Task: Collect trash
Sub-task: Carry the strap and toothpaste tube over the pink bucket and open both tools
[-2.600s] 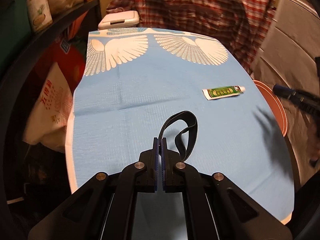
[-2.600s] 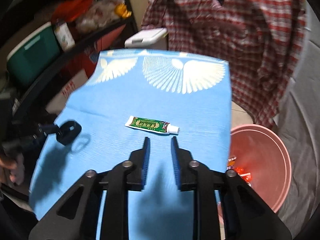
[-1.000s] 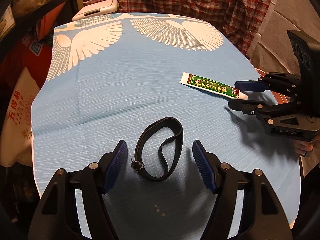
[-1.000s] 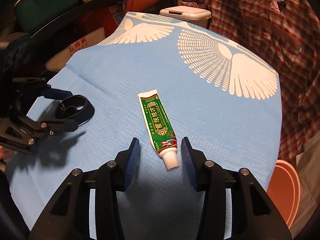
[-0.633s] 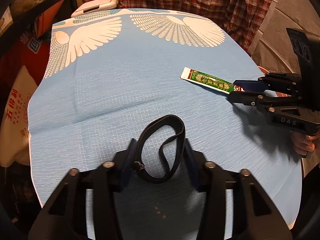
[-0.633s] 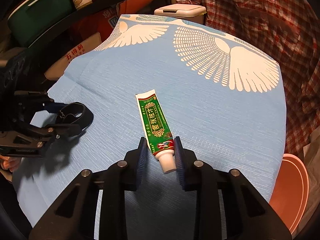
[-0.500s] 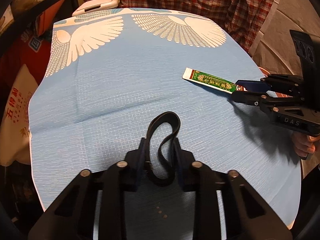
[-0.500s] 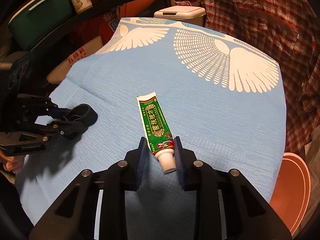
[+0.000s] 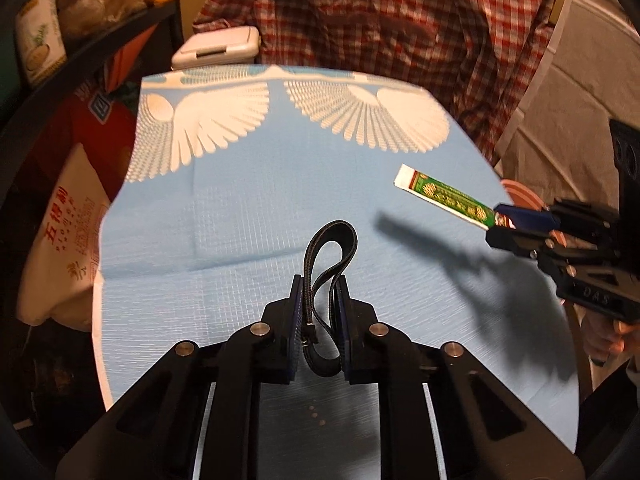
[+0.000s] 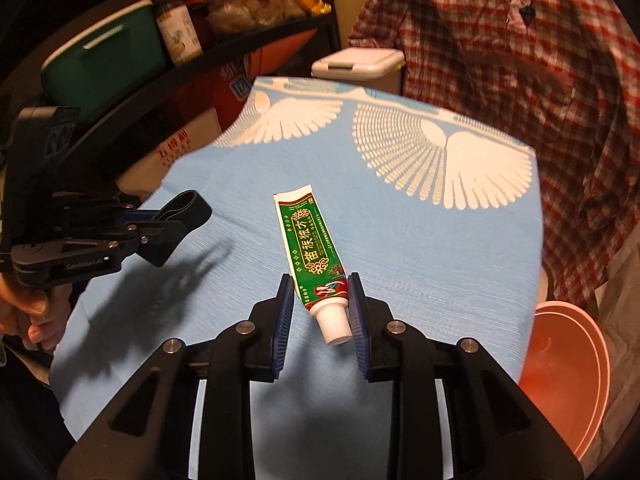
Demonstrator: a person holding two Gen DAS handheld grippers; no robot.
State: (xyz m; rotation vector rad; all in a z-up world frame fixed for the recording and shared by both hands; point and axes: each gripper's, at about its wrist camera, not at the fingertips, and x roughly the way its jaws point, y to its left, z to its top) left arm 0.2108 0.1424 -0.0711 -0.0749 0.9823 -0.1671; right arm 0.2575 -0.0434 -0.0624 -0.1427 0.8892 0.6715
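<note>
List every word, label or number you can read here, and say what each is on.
"五得利": white sack left of the table.
"DAS": right gripper body.
"GenRobot.AI": left gripper body, small.
Green tube: large Chinese characters, not surely readable.
Jar label: too blurred.

Blue cloth-covered table (image 9: 248, 208), dark cluttered shelf (image 10: 224, 52), hanging plaid shirt (image 9: 400, 32), dim warm light

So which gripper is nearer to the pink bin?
The right. The right gripper holds the green tube near the table edge beside the pink bin; the left gripper, gripping the black band, is farther.
</note>
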